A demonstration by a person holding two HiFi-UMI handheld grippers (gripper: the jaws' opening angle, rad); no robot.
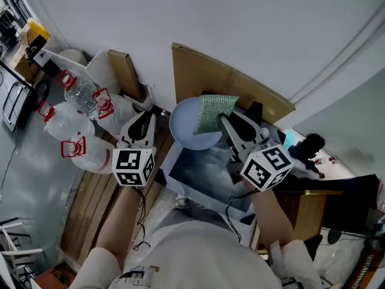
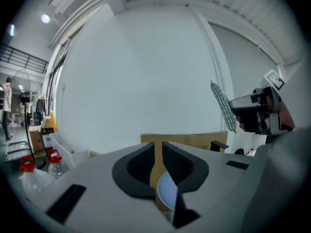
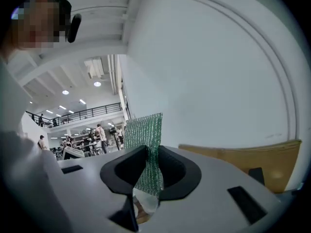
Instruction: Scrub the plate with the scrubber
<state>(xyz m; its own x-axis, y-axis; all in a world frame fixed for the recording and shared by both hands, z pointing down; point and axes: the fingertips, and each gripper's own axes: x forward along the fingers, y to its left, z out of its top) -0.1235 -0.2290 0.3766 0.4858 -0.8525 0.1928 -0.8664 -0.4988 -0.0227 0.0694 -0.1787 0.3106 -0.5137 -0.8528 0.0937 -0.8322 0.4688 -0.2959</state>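
A pale blue plate [image 1: 183,128] lies below my hands at the far edge of the sink [image 1: 207,176]; what it rests on I cannot tell. In the left gripper view the plate [image 2: 165,194] shows low through the gap between the jaws, untouched. My left gripper [image 1: 146,117] [image 2: 158,147] hangs left of it, its jaws a narrow slit apart with only cardboard showing through. A green mesh scrubber [image 1: 215,110] [image 3: 148,144] stands upright, clamped in my right gripper [image 1: 224,119] [image 3: 151,152], over the plate's right part. The left gripper view shows the scrubber [image 2: 222,105] edge-on at the right.
A cardboard sheet [image 1: 231,80] leans on the white wall behind the sink. Clear water bottles with red caps [image 1: 78,95] crowd the left, above wooden boards [image 1: 96,203]. A dark object [image 1: 310,146] sits on the counter at the right.
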